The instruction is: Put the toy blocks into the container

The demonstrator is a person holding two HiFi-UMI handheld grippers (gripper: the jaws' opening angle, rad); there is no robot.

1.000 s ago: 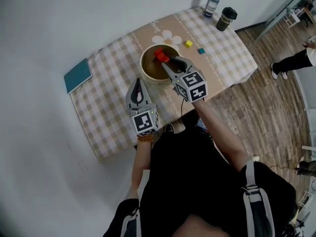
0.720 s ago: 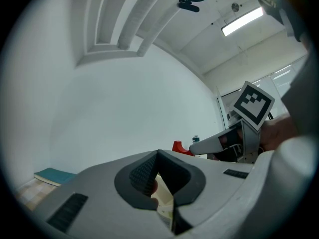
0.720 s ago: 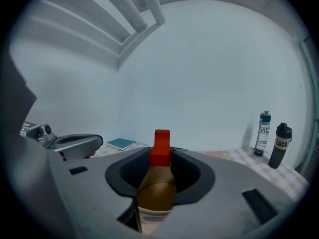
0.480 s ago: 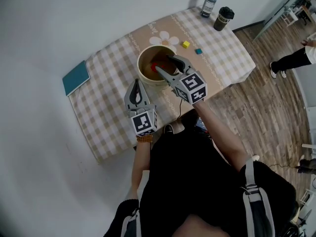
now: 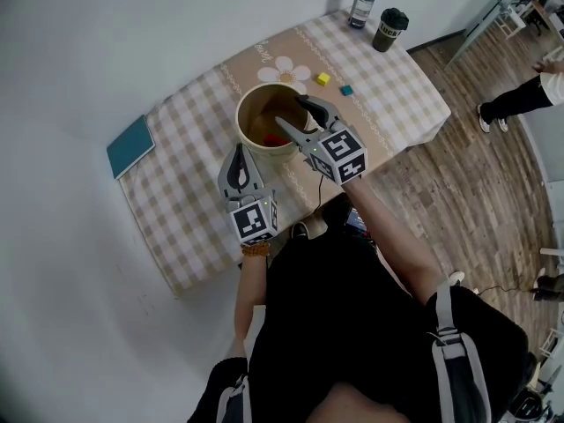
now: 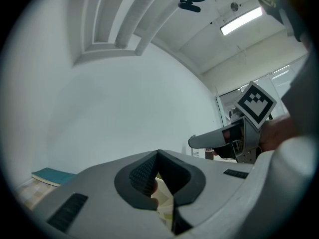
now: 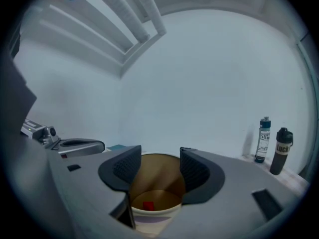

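A round tan container (image 5: 256, 104) stands on the checked table (image 5: 185, 179). A red block (image 5: 275, 139) lies on the container's floor, also seen as the red block (image 7: 148, 205) in the right gripper view. My right gripper (image 5: 289, 113) hangs over the container, open; its jaws have just opened and nothing is between them. In the right gripper view the container (image 7: 155, 180) shows between the jaws of my right gripper (image 7: 158, 166). A yellow block (image 5: 323, 78) and a teal block (image 5: 346, 90) lie on the table beyond the container. My left gripper (image 5: 238, 151) is shut and empty, near the container's near left side.
Two bottles (image 5: 362, 1) (image 5: 388, 29) stand at the table's far corner. A teal book (image 5: 130, 146) lies at the left edge. A person (image 5: 520, 95) stands on the wooden floor at the right. The left gripper view shows the right gripper (image 6: 219, 139) ahead.
The right gripper let go of the red block, which dropped into the container. Its jaws went from shut on the block to wide open. The left gripper stayed put.
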